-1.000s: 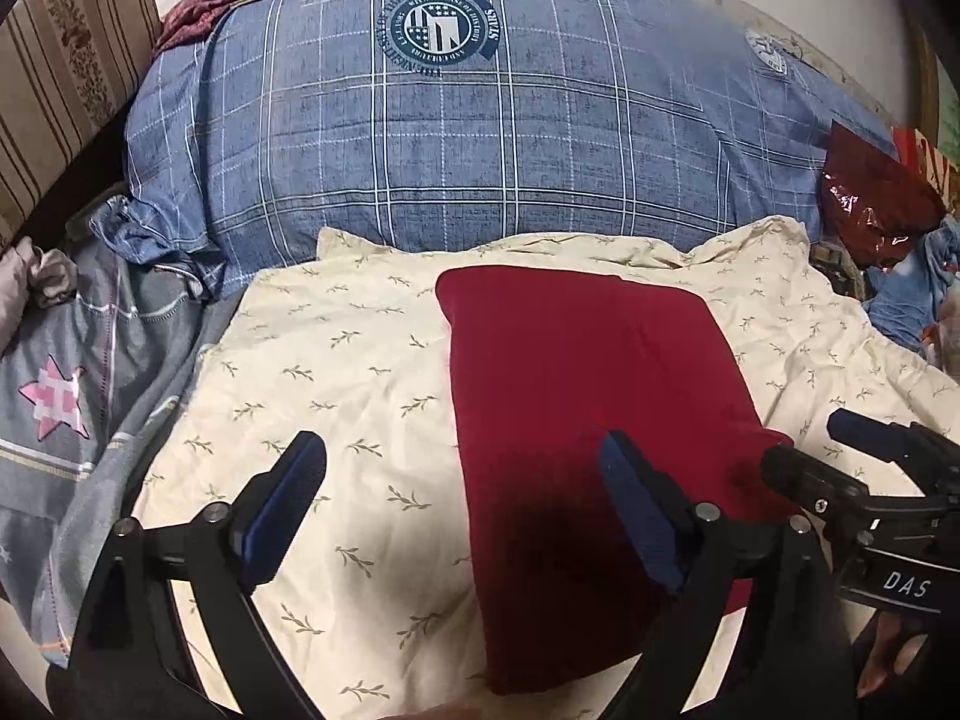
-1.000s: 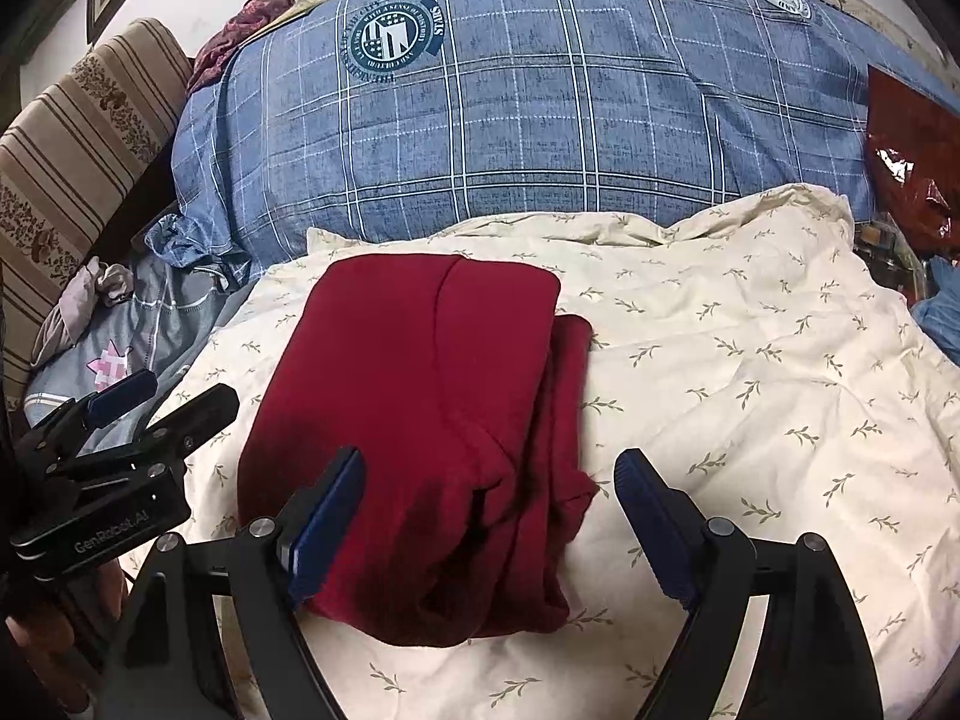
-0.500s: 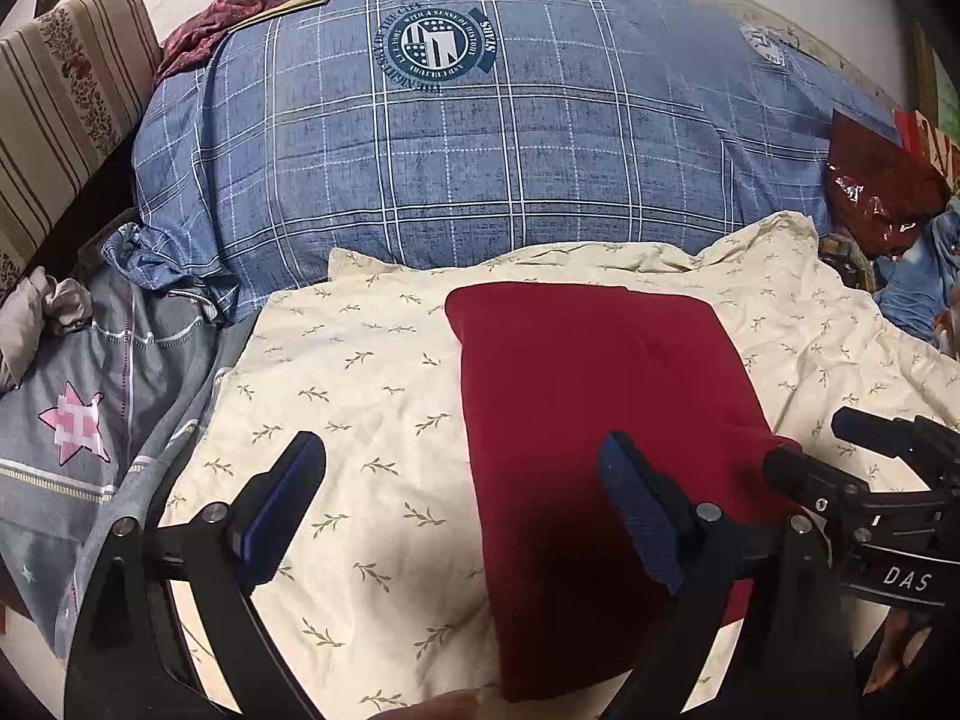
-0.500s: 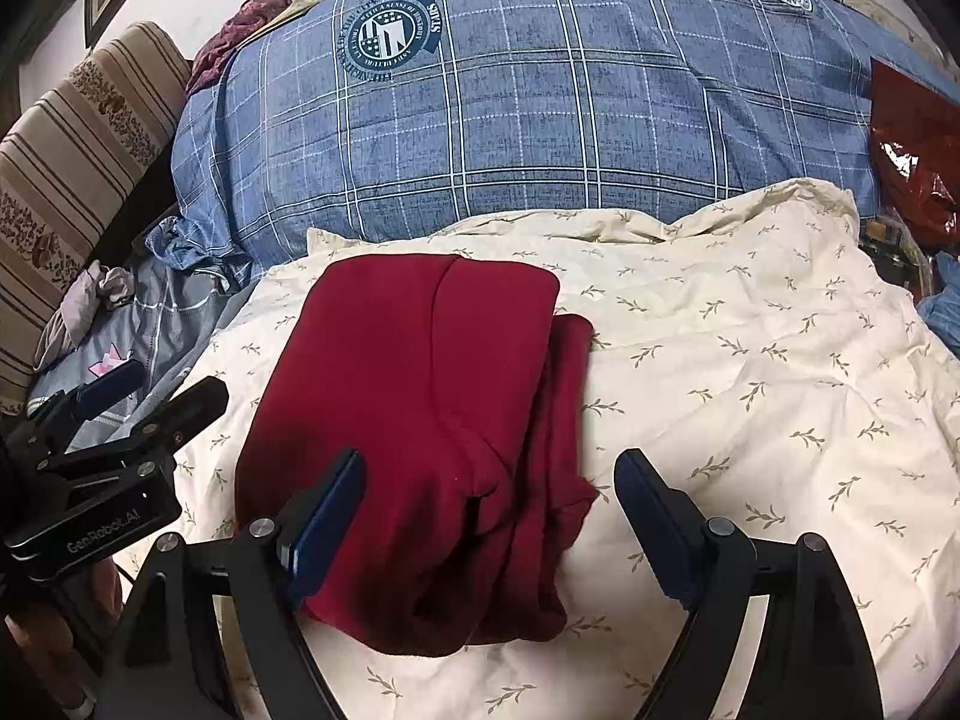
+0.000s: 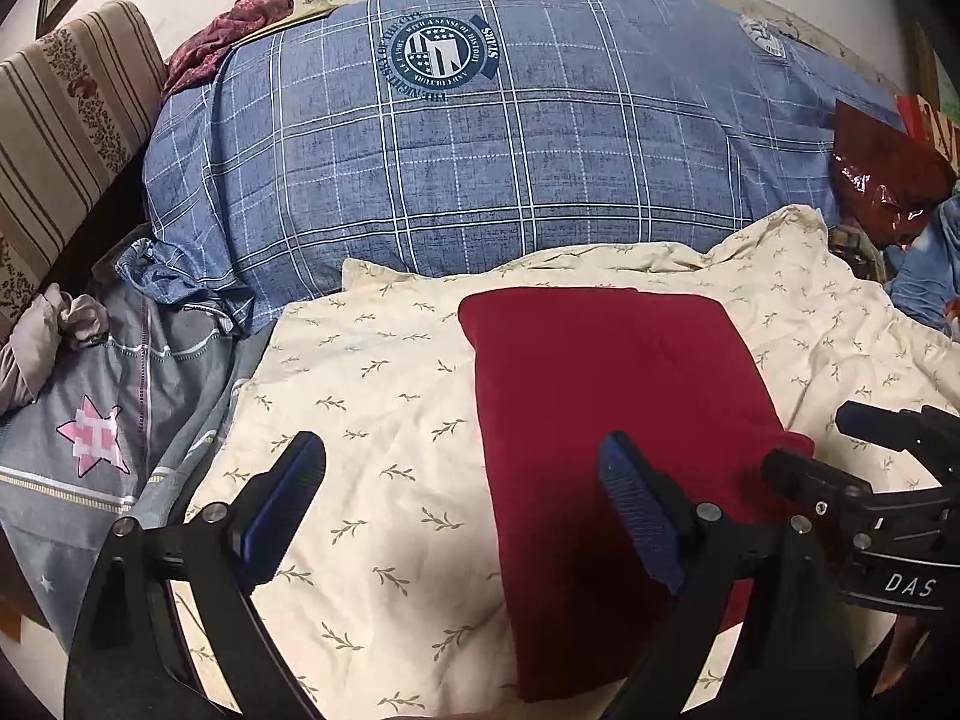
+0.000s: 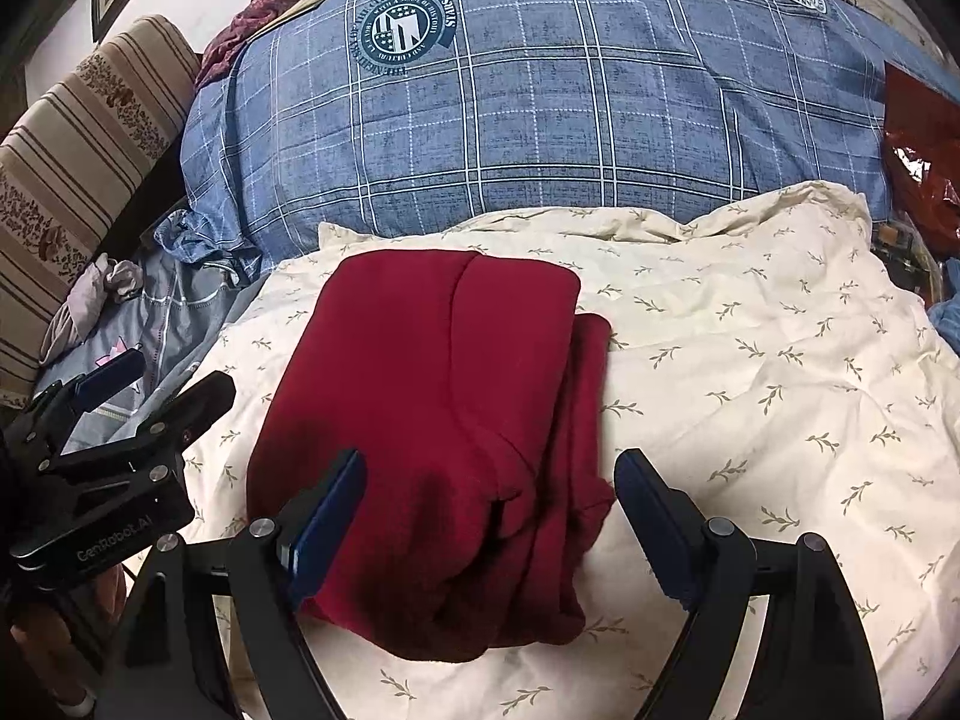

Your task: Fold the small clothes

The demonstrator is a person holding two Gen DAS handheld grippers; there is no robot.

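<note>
Folded red garment (image 6: 444, 420) under spread right gripper (image 6: 489, 516), left gripper (image 5: 462, 504) spread beside it

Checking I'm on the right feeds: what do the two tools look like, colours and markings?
Both are matte black frames with silver screw heads, each carrying two flat dark-blue pads. The left tool shows white "GenRobot.AI" lettering on its body in the right wrist view. The right tool shows white "DAS" lettering in the left wrist view. No cables or sleeves show.
</note>
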